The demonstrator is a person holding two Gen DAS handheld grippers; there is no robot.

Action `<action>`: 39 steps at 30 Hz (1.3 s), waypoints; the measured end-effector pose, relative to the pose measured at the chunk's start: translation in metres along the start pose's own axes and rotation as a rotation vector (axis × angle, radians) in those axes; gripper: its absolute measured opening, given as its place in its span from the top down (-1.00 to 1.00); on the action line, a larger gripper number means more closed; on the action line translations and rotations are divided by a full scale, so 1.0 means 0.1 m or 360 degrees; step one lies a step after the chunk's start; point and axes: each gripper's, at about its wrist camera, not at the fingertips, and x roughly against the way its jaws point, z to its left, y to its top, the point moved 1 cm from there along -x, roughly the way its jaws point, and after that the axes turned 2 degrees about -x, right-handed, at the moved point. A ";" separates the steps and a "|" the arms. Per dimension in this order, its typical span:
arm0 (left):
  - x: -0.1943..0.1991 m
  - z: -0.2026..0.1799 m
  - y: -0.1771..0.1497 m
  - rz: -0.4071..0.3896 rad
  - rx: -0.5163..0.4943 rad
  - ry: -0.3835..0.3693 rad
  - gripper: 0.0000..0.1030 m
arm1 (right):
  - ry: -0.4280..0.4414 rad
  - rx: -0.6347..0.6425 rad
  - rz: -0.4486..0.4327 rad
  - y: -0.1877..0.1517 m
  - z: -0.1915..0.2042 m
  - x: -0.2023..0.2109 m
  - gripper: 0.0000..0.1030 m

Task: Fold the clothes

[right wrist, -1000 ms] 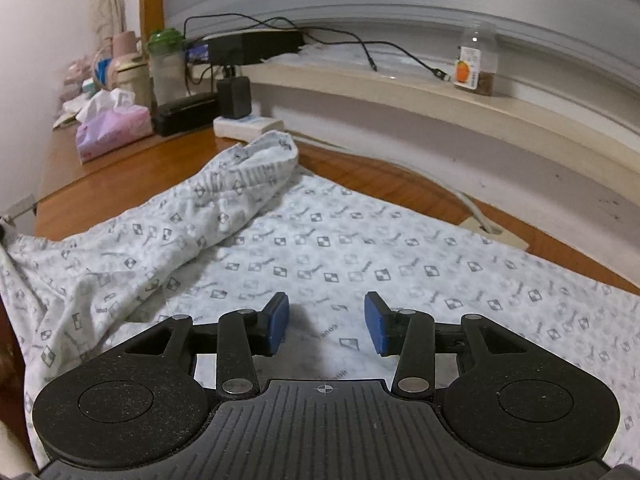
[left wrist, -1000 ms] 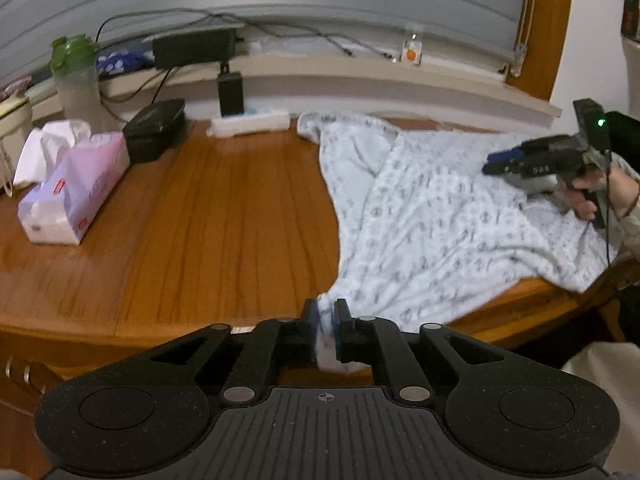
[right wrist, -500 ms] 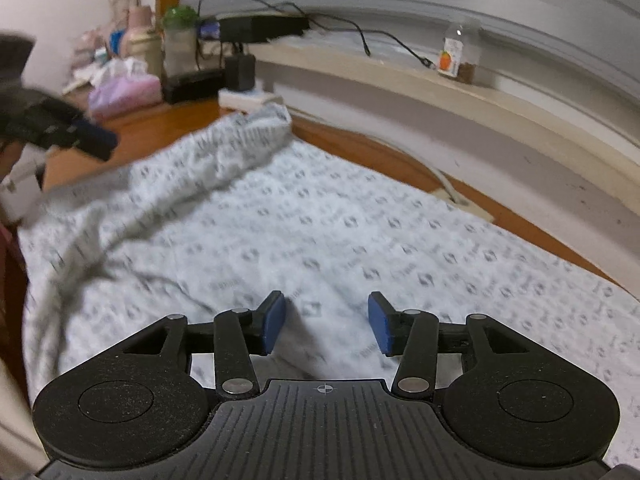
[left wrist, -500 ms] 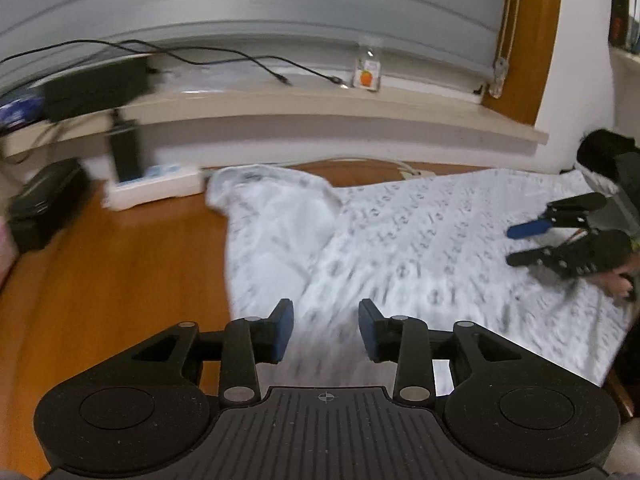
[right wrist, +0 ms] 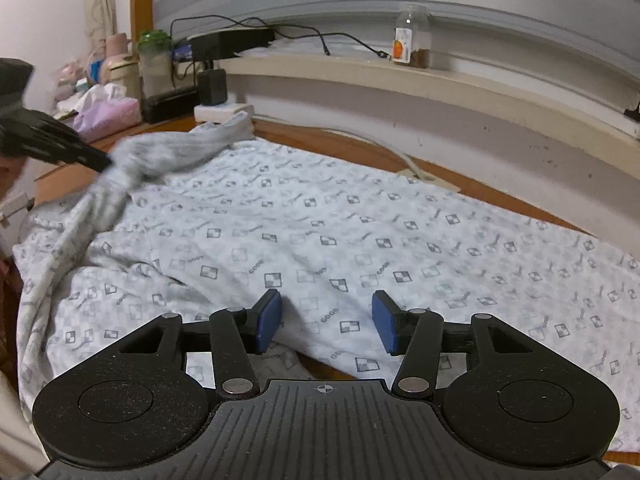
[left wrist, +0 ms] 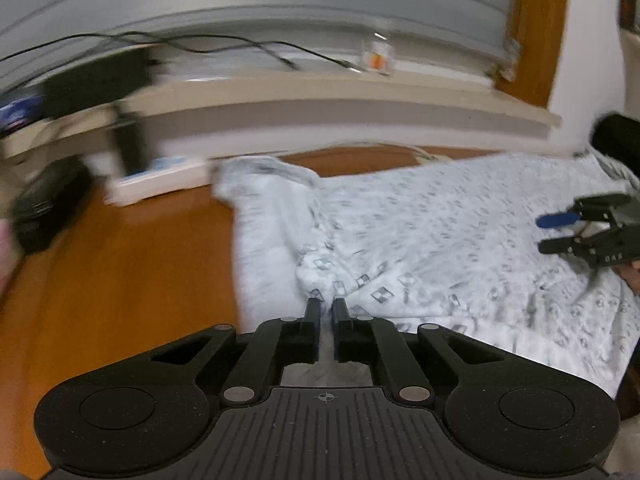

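**Left gripper pinching a fold of the patterned garment, right gripper spread above it**

Your left gripper (left wrist: 326,307) has its fingers drawn together on a raised bunch of the white patterned garment (right wrist: 360,240), lifting that fold off the cloth around it. The garment lies spread over the wooden table (left wrist: 132,280), with one rumpled part reaching toward the white power strip (right wrist: 222,111) at the back. Its print is small checkered squares alternating with short words; some of them read "GOOD" in the right wrist view.

Your right gripper (right wrist: 326,322) sits just above the garment's near edge with its blue-padded fingers (right wrist: 268,322) wide apart and nothing between them.

Behind the garment, on the window ledge (right wrist: 480,80), stands a small clear bottle (right wrist: 411,36) with an orange fruit on its label; its text is too small to read. Left of the power strip are a pink tissue pack (right wrist: 110,114) and a green-lidded bottle (right wrist: 154,62).
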 end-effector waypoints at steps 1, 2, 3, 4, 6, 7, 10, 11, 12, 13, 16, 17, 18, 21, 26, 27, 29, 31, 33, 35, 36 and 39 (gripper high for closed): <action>0.07 0.08 -0.03 0.0012 0.0019 0.0003 0.91 | 0.0001 -0.0004 -0.0006 0.00 -0.01 0.00 0.01; 0.13 0.15 -0.06 0.0025 0.0039 0.0005 0.87 | 0.0001 -0.0008 -0.0012 -0.01 -0.01 0.00 0.00; 0.16 0.21 -0.07 0.0024 0.0052 0.0029 0.85 | 0.0002 -0.0012 -0.0018 -0.01 -0.02 0.00 0.00; 0.18 0.26 -0.08 0.0020 0.0064 0.0058 0.74 | 0.0003 -0.0015 -0.0024 -0.02 -0.02 0.00 -0.02; 0.02 0.27 0.06 0.0009 0.0068 0.0059 0.45 | 0.0001 -0.0020 -0.0028 -0.02 -0.03 -0.01 -0.03; -0.06 0.27 0.13 0.0004 0.0070 0.0057 0.37 | -0.0001 -0.0021 -0.0028 -0.02 -0.02 -0.01 -0.04; -0.32 0.27 0.36 -0.0013 0.0074 0.0051 0.20 | -0.0012 -0.0020 -0.0027 -0.02 -0.02 -0.01 -0.07; -0.41 0.26 0.44 -0.0019 0.0075 0.0049 0.20 | -0.0011 -0.0022 -0.0027 -0.02 -0.03 -0.01 -0.07; -0.50 0.26 0.52 -0.0025 0.0076 0.0046 0.17 | -0.0011 -0.0024 -0.0027 -0.02 -0.03 -0.01 -0.08; -0.59 0.26 0.59 -0.0030 0.0078 0.0044 0.15 | -0.0011 -0.0026 -0.0027 -0.02 -0.03 -0.01 -0.08; -0.85 0.26 0.82 -0.0047 0.0082 0.0038 0.09 | -0.0014 -0.0026 -0.0027 -0.03 -0.03 -0.01 -0.08; -1.00 0.24 0.90 -0.0024 0.0072 0.0036 0.09 | -0.0015 -0.0026 -0.0027 -0.03 -0.03 -0.01 -0.08; -1.15 0.23 0.97 0.0010 0.0061 0.0043 0.09 | -0.0016 -0.0028 -0.0027 -0.03 -0.03 -0.01 -0.08; -1.49 0.22 1.12 0.0064 0.0017 0.0123 0.11 | -0.0017 -0.0032 -0.0027 -0.03 -0.03 0.00 -0.09; -1.34 0.40 1.25 -0.0064 0.0029 0.0145 0.94 | -0.0019 -0.0043 -0.0028 -0.04 -0.04 0.00 -0.09; -1.26 0.45 1.25 -0.0094 0.0047 0.0142 0.94 | -0.0019 -0.0045 -0.0028 -0.04 -0.04 0.00 -0.09; -1.11 0.56 1.25 -0.0135 0.0065 0.0137 0.94 | -0.0018 -0.0048 -0.0029 -0.05 -0.04 0.01 -0.09; -1.08 0.57 1.21 -0.0131 0.0048 0.0151 0.93 | -0.0015 -0.0059 -0.0033 -0.05 -0.05 0.02 -0.09; -1.10 0.57 1.13 -0.0125 0.0044 0.0138 0.92 | 0.0027 -0.0095 -0.0037 -0.03 -0.11 0.04 -0.09; -1.14 0.59 1.08 -0.0130 0.0061 0.0135 0.92 | 0.0011 -0.0178 -0.0076 0.05 -0.24 0.06 -0.09; -1.16 0.60 1.06 -0.0133 0.0071 0.0134 0.92 | -0.0039 -0.0220 -0.0096 0.10 -0.31 0.06 -0.09; -1.16 0.61 1.02 -0.0160 0.0092 0.0117 0.92 | -0.0198 -0.0203 -0.0076 0.25 -0.51 -0.12 -0.09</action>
